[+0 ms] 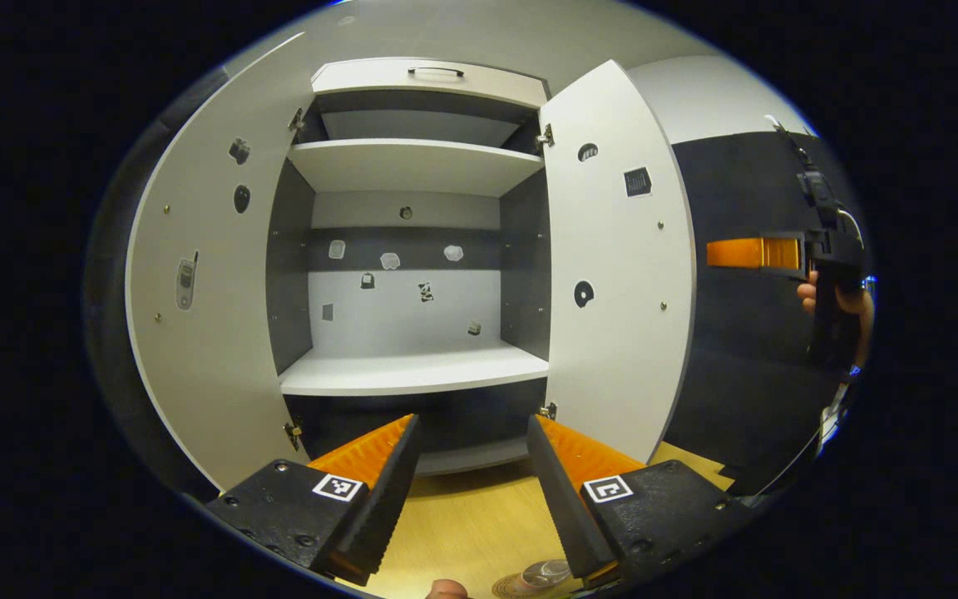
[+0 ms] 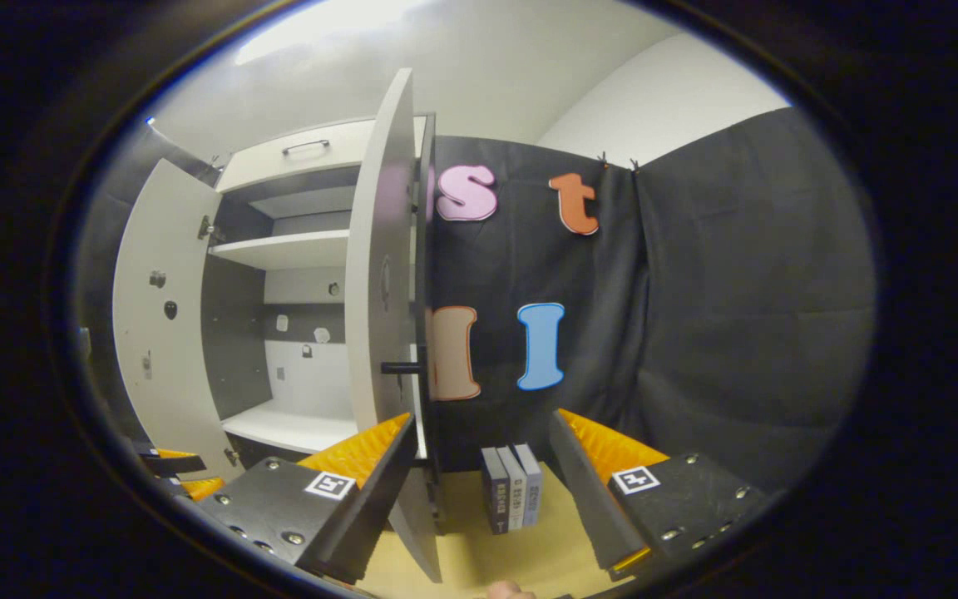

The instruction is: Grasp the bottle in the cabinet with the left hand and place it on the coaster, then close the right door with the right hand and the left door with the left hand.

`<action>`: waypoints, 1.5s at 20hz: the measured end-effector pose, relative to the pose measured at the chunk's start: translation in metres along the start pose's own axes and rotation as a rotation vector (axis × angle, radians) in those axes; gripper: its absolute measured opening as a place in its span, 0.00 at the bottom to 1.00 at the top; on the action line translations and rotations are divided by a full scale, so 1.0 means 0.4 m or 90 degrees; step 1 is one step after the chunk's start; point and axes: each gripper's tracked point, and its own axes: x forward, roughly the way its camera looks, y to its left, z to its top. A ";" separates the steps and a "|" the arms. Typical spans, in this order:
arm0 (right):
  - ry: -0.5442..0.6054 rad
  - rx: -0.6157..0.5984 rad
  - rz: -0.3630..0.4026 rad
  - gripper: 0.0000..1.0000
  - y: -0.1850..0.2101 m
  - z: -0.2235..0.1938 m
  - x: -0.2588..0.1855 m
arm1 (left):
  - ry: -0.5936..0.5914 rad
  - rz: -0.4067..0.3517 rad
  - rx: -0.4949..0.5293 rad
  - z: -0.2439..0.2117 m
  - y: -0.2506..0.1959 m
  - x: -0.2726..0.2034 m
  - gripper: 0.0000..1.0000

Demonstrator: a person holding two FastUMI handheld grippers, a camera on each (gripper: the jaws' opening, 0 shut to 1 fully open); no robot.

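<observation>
The cabinet (image 1: 412, 249) is standing on the table (image 1: 462, 516), with the left door (image 1: 204, 316) and right door (image 1: 612, 274) swinging open to either side. In the right gripper view, books (image 2: 512, 497) are standing on the table right of the right door.

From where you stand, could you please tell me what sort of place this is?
Probably a staged recording booth, not a real home: a white two-door cabinet with bare shelves stands open, black cloth drapes the walls, and three grey books stand on a light wooden tabletop.
</observation>
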 end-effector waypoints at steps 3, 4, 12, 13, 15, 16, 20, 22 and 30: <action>0.005 -0.001 0.020 0.97 0.026 -0.005 0.023 | -0.008 0.022 -0.010 0.019 0.021 -0.013 0.83; 0.007 -0.003 0.017 0.97 0.023 -0.009 0.029 | -0.009 0.029 -0.013 0.023 0.028 -0.015 0.89; 0.017 -0.001 0.097 0.96 0.117 -0.011 0.036 | -0.005 0.053 -0.029 0.024 0.057 -0.029 0.90; 0.018 0.004 0.110 0.96 0.141 -0.012 0.035 | -0.008 0.055 -0.030 0.028 0.061 -0.028 0.90; 0.020 0.007 0.137 0.96 0.188 -0.017 0.043 | -0.012 0.062 -0.027 0.029 0.067 -0.023 0.90; 0.020 0.006 0.149 0.96 0.208 -0.017 0.044 | -0.013 0.066 -0.025 0.033 0.072 -0.027 0.90; 0.027 0.017 0.192 0.96 0.285 -0.027 0.058 | -0.004 0.083 -0.031 0.023 0.096 -0.050 0.89; 0.031 0.019 0.208 0.96 0.315 -0.034 0.067 | -0.002 0.094 -0.036 0.021 0.110 -0.063 0.90; 0.046 0.025 0.273 0.96 0.430 -0.060 0.073 | 0.004 0.132 -0.044 0.015 0.141 -0.084 0.89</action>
